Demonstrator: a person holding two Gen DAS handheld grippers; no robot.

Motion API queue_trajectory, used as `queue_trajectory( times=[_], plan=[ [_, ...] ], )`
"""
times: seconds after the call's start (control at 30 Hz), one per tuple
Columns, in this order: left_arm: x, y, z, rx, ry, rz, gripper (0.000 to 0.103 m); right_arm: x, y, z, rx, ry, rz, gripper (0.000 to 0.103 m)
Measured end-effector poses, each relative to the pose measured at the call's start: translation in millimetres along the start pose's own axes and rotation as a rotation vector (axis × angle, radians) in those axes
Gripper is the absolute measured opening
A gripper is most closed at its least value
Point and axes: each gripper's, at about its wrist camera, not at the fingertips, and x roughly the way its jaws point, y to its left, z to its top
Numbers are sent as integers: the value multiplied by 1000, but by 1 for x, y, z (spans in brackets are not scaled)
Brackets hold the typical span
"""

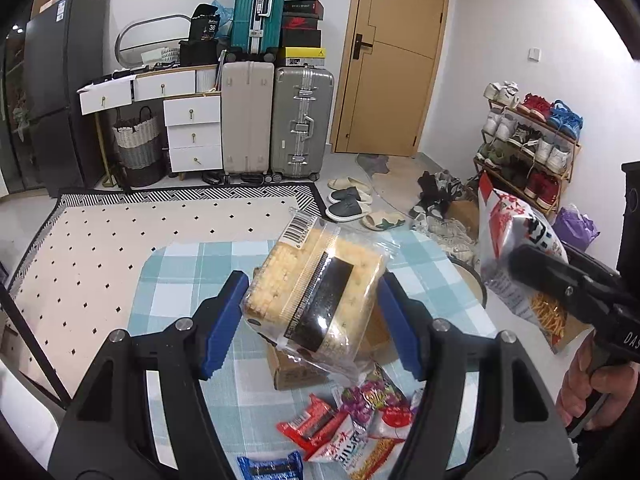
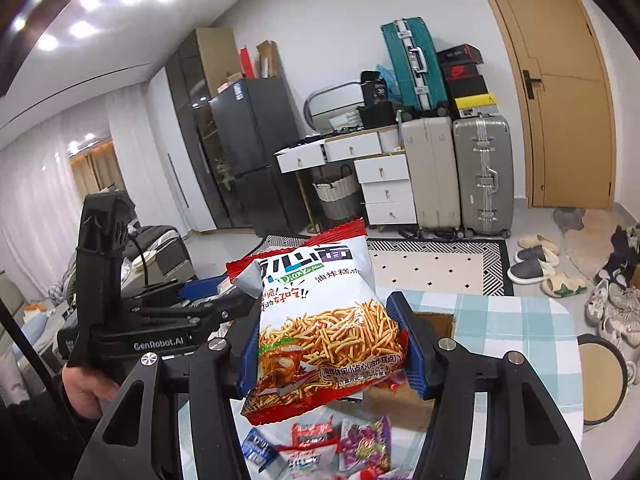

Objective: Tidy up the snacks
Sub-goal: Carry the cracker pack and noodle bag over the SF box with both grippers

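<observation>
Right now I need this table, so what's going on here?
A person is sorting snacks with two handheld grippers. The left gripper holds a clear pack of crackers; the right gripper holds a bag of fried noodle snack. Both hang above a cardboard box on the checked tablecloth, beside loose snack packets.

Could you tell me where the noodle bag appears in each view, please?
Left wrist view: noodle bag at the right edge, held by the right gripper.
Right wrist view: noodle bag at centre, between the gripper's fingers.
Shared landmark: the teal suitcase.
</observation>
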Motion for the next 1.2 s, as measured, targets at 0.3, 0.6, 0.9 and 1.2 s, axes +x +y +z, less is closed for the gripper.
queue_trajectory(
  times=[0.3, 0.6, 0.9, 1.2],
  plan=[
    [76, -5, 25, 4, 65, 21, 65, 61, -38, 21, 15, 80, -51, 58],
    [173, -2, 7, 24, 181, 15, 65, 141, -75, -3, 24, 208, -89, 58],
    [253, 6, -19, 12, 282, -6, 65, 188, -103, -39, 42, 286, -112, 58],
    [297, 10, -40, 23, 317, -7, 65, 213, -119, -55, 49, 327, -128, 58]
  ],
)
